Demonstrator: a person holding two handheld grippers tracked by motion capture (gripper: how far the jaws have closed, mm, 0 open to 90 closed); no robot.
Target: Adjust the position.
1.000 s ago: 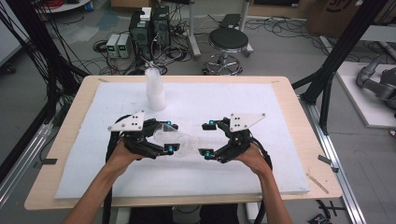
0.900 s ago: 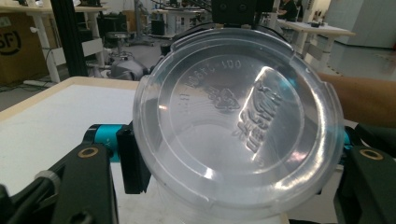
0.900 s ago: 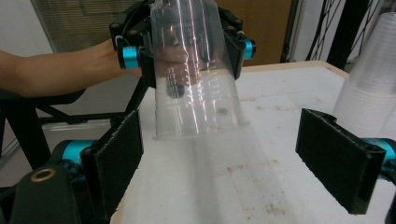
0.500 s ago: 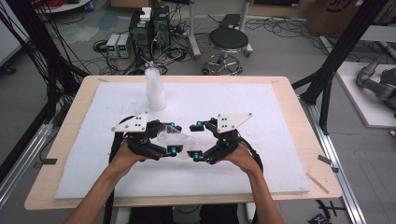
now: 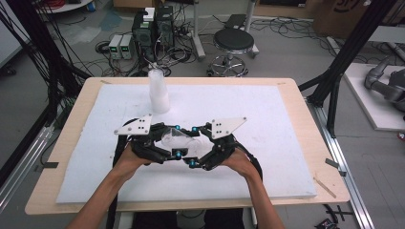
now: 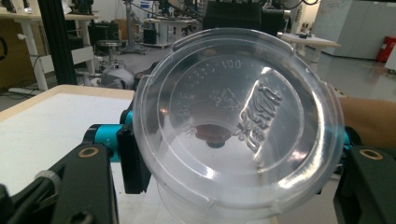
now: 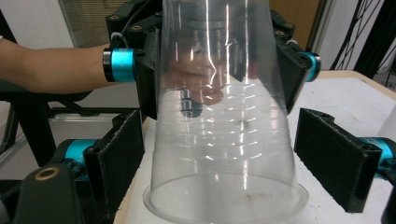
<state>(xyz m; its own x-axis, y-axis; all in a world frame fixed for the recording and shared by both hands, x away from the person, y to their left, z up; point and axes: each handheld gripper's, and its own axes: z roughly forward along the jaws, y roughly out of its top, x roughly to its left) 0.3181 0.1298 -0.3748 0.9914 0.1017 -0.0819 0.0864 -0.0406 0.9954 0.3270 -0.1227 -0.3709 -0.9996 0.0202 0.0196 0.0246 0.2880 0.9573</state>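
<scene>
Over the middle of the white mat [image 5: 267, 143] my L gripper [image 5: 168, 143] grips the clear cup [image 5: 179, 139] on its side, & my R gripper [image 5: 199, 147] has slid in vs a sec ago, jaws narrowing round the wide end w/o touching yet, so looks like a handover.

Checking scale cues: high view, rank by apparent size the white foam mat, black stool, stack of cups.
1. white foam mat
2. black stool, though farther off, so apparent size only
3. stack of cups
</scene>
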